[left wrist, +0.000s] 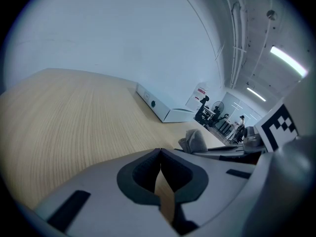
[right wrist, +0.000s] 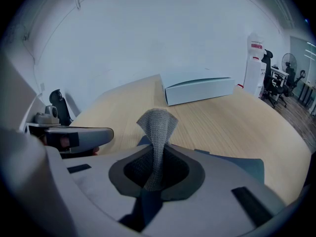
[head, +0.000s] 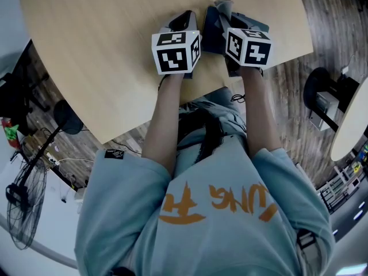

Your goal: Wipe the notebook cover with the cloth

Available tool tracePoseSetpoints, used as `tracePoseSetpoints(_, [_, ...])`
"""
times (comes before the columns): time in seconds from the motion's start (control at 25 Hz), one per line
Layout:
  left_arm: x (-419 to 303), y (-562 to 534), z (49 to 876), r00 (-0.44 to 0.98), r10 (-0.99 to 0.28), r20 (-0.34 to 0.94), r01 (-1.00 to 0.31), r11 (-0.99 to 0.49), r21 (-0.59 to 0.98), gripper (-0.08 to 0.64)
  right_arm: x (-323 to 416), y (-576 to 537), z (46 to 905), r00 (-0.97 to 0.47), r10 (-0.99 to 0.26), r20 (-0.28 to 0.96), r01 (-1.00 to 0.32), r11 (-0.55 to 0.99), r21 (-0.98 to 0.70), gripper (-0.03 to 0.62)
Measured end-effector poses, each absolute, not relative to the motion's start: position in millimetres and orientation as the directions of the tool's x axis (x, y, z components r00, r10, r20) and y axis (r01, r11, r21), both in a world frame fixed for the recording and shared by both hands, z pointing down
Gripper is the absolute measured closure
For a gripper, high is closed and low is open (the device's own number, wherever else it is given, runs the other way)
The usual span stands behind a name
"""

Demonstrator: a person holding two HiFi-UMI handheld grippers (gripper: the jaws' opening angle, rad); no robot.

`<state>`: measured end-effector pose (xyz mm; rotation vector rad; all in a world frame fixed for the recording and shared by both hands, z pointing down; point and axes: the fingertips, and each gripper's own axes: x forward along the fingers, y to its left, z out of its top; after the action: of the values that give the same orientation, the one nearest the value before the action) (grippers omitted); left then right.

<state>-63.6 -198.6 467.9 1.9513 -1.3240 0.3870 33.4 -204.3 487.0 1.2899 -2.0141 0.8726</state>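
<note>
A dark blue notebook (head: 211, 34) lies on the light wooden table (head: 103, 50) near its front edge; in the right gripper view it shows below the jaws (right wrist: 247, 168). My right gripper (head: 222, 10) sits over it, shut on a grey knitted cloth (right wrist: 157, 125) that stands up in a fold between the jaws (right wrist: 156, 157). The cloth (left wrist: 194, 140) also shows in the left gripper view. My left gripper (head: 185, 18) rests just left of the notebook, jaws closed together (left wrist: 160, 153) with nothing between them.
A long white box (right wrist: 197, 89) lies farther out on the table, also seen in the left gripper view (left wrist: 160, 107). Off the table stand a floor fan (head: 26, 197), a black stand base (head: 319, 88) and a round white table (head: 352, 125).
</note>
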Motion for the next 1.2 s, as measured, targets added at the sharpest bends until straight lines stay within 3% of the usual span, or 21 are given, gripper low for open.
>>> tracePoseSetpoints(1.2, [-16, -189, 472, 0.505, -0.604, 0.617, -0.862, -0.310, 0.402, 0.543, 97, -196, 481, -0.216, -0.609, 0.763, -0.976, 0.142, -0.163, 0.563])
